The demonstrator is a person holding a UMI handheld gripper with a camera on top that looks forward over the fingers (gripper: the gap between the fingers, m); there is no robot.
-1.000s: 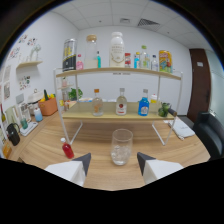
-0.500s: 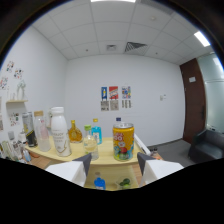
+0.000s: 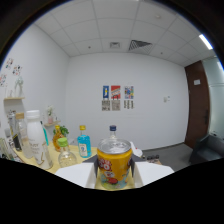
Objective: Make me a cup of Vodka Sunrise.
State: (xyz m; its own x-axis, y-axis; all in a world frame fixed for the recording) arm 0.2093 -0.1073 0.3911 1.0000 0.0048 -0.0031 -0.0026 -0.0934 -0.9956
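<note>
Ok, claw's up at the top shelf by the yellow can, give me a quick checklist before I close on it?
1. Yellow can between the claw fingers: ok.
2. Can upright: ok.
3. Can centred between fingers: ok, roughly.
4. Fingers pressing on can: cannot tell.
5. Neighbours clear: blue-capped bottle and small clear bottle stand apart to one side: ok.
6. Dark-capped bottle right behind can, gap: cannot tell.
</note>
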